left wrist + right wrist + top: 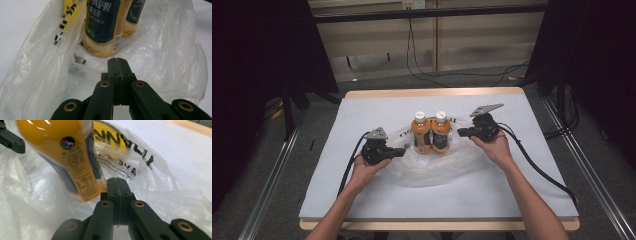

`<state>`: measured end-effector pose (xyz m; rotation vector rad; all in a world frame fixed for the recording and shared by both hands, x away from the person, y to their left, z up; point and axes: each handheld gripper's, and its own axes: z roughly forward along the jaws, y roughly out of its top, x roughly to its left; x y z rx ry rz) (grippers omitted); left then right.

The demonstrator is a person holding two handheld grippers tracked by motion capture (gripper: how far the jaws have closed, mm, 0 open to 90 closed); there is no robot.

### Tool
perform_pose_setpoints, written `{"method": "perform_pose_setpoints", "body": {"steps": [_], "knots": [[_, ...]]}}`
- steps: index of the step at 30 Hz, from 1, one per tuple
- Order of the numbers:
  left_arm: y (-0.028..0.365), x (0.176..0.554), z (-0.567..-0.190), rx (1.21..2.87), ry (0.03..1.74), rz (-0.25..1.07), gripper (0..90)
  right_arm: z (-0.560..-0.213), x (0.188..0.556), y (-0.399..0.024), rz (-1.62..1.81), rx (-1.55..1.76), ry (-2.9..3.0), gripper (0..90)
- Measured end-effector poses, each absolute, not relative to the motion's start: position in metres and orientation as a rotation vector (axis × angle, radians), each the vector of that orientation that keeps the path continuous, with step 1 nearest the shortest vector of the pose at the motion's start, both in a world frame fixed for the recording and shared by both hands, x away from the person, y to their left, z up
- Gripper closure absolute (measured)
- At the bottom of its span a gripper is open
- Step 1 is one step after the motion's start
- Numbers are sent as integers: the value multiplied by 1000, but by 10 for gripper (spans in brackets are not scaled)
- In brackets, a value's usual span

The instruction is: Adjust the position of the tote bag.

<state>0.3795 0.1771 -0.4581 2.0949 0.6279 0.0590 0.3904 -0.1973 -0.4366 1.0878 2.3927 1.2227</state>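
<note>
Two orange drink bottles with white caps stand side by side on a crumpled clear plastic bag in the middle of the table. My left gripper lies just left of them, jaws shut and pointing at the bottles. My right gripper is close to the right bottle, also shut. In the left gripper view the shut tips hover over the bag film before the nearer bottle. In the right gripper view the shut tips sit beside a bottle. I see nothing pinched in either.
A white cover spreads over the wooden table, with bare cloth all round the bag. The bag carries a yellow patch with black print. Cables trail from both grippers toward the front edge. Dark floor and stands surround the table.
</note>
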Motion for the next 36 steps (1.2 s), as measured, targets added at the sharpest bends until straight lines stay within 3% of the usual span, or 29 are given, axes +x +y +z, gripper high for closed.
{"method": "perform_pose_setpoints", "body": {"steps": [16,18,19,26,30,36], "knots": [[189,356,-443,2017,598,104,900,-426,338,-228,1337,1071,2280,900],[192,351,-440,2008,598,130,835,-424,331,-231,1354,1069,2259,893],[194,349,-438,2000,601,144,783,-423,328,-232,1367,1058,2262,838],[199,335,-433,1983,572,186,651,-418,309,-239,1354,1100,2190,451],[200,332,-434,1984,585,201,588,-419,300,-240,1340,1094,2187,368],[208,327,-434,1966,636,240,415,-419,287,-247,1350,1104,2170,298]]}}
